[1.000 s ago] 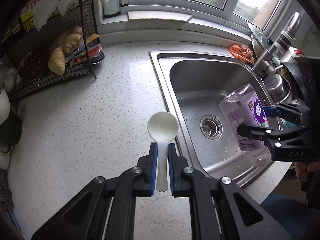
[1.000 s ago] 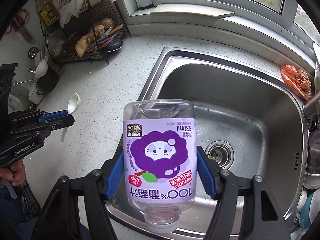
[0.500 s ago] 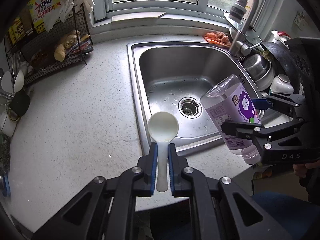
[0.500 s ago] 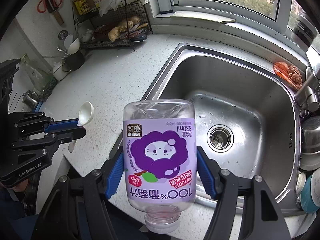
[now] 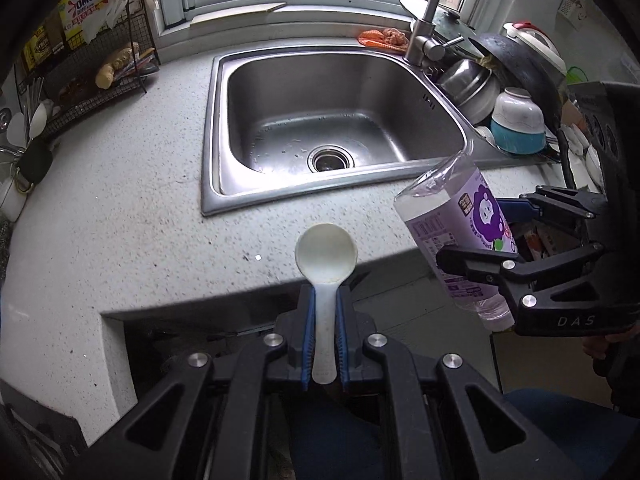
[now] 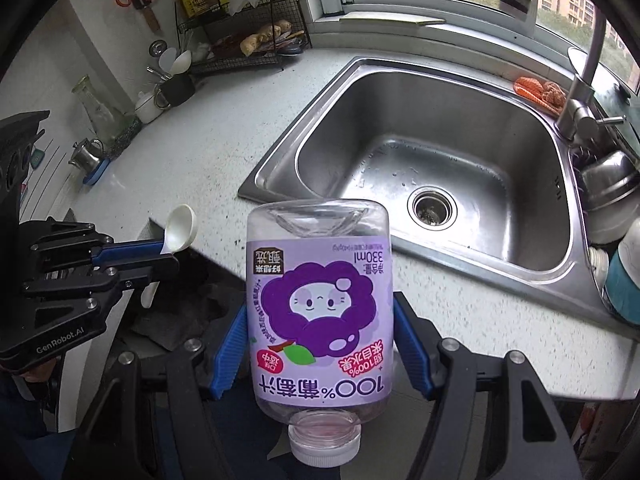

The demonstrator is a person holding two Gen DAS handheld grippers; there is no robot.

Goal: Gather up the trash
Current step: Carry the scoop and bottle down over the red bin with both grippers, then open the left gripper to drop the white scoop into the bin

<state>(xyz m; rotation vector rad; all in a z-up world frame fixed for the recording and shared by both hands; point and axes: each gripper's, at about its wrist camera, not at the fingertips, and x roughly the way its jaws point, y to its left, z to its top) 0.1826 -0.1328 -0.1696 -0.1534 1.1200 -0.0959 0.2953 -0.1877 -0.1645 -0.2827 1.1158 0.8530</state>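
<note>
My left gripper [image 5: 325, 300] is shut on the handle of a white plastic spoon [image 5: 326, 252], bowl pointing forward, held just off the counter's front edge. It also shows in the right wrist view [image 6: 160, 256] with the spoon [image 6: 181, 233]. My right gripper [image 6: 320, 332] is shut on an empty clear juice bottle [image 6: 320, 312] with a purple label, held upside down, white cap toward me. The bottle [image 5: 460, 240] and right gripper [image 5: 496, 236] appear at the right of the left wrist view, in front of the counter.
A steel sink [image 5: 332, 120] with a tap [image 5: 428, 32] is set in the speckled counter [image 5: 120, 208]. Pots and bowls [image 5: 516, 120] are stacked to its right. A wire rack [image 5: 100, 76] with ginger and a utensil cup [image 6: 176, 84] stand at the left. An orange cloth [image 5: 384, 36] lies behind the sink.
Both grippers have pulled back and up from the sink, past the counter's front edge, still holding the spoon and the bottle.
</note>
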